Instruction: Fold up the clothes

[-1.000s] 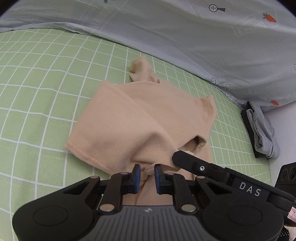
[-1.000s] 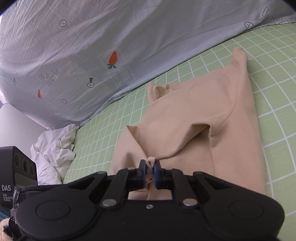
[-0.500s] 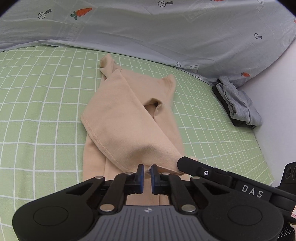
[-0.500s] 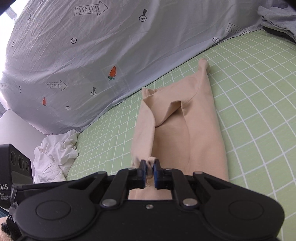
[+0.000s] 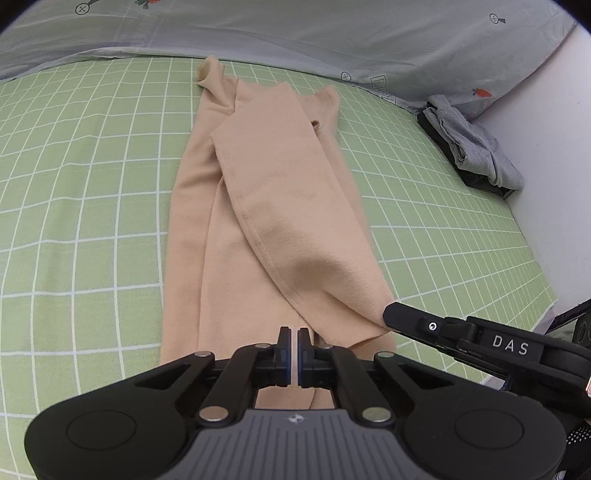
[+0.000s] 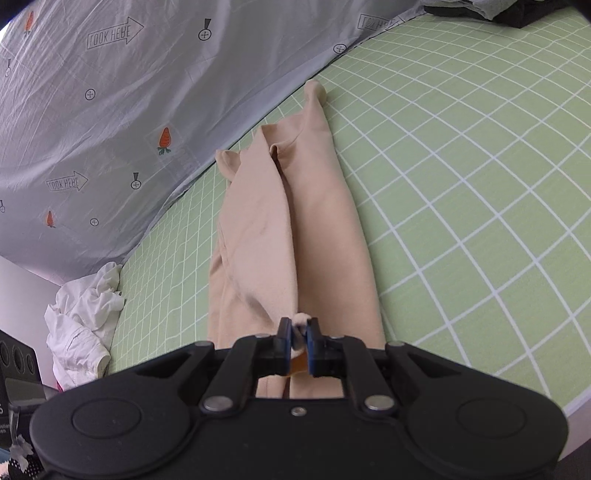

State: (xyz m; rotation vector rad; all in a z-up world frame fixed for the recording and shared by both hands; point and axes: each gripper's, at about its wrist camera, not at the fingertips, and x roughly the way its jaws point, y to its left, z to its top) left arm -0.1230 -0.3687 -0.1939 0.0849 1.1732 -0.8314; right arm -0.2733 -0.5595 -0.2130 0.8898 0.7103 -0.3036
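Note:
A beige long-sleeved garment lies lengthwise on the green checked bed sheet, with one side folded over the middle; it also shows in the right wrist view. My left gripper is at its near hem, jaws almost together with a thin gap, and no cloth shows between them. My right gripper is shut on a bunched beige hem at the near end. The right gripper's finger shows in the left wrist view, against the folded edge.
A grey-blue patterned duvet lies along the far side of the bed. Folded grey and black clothes sit by the wall. A crumpled white garment lies at the bed's left end. A black box stands nearby.
Both grippers pulled the near hem back towards me, and the garment went from a bunched heap to a long stretched strip. The cloth seen in the left jaws earlier no longer shows there.

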